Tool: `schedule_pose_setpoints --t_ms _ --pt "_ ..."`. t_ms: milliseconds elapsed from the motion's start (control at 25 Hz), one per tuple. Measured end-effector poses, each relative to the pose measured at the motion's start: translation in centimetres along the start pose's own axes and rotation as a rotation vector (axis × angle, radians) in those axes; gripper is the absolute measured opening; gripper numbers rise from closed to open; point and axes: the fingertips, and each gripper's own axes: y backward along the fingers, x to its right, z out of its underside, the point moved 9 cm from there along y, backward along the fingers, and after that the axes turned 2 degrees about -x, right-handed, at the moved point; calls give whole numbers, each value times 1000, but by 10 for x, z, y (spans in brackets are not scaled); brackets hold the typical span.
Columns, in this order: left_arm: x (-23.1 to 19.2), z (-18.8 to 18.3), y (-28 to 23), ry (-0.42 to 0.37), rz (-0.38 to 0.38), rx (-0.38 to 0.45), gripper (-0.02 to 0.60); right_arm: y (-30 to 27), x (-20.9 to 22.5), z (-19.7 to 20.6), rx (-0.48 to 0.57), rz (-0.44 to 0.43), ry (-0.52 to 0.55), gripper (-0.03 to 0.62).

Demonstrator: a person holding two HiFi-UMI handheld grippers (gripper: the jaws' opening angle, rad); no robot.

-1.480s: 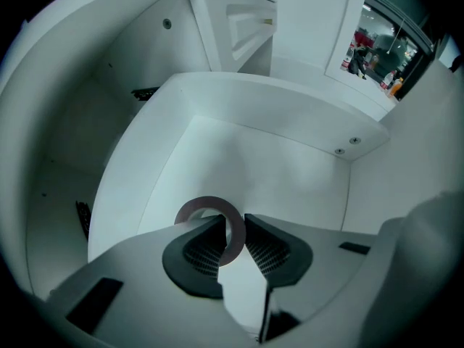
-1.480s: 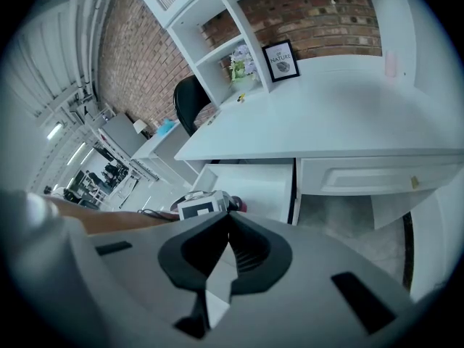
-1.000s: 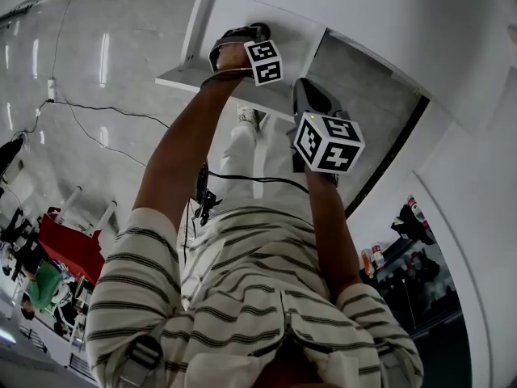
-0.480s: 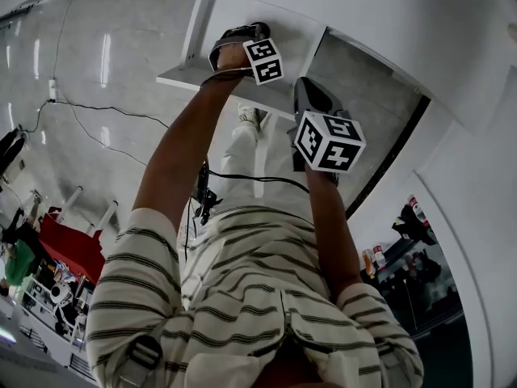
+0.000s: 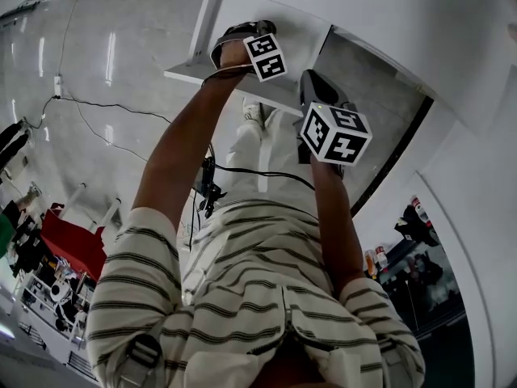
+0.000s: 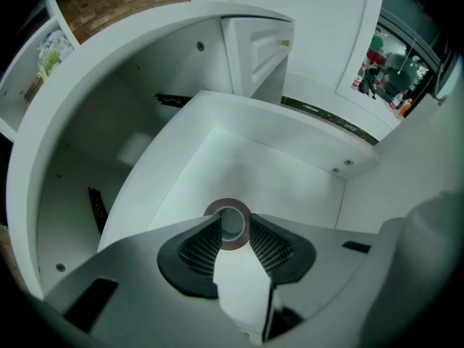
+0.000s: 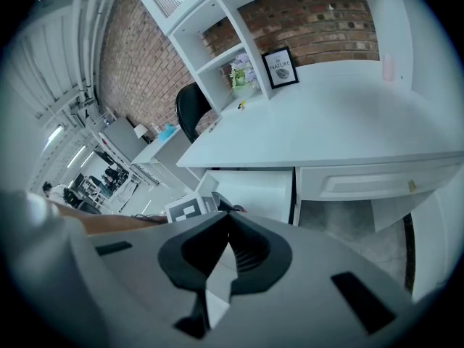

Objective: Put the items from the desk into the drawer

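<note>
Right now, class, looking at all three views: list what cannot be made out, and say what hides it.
Left gripper view: the tape roll's lower half, hidden between the left gripper's pads.
Left gripper view: the drawer's near floor, behind the gripper body.
Head view: the tape roll, hidden beyond the left hand.
Right gripper view: the framed picture's print and a pink object on the desk, both too small to tell.
</note>
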Motion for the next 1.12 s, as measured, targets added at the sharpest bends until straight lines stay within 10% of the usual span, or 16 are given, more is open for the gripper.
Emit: schedule_pose_setpoints --t_ms 1120 --pt "-7 -6 106 63 -100 177 6 37 -19 -27 72 -4 30 12"
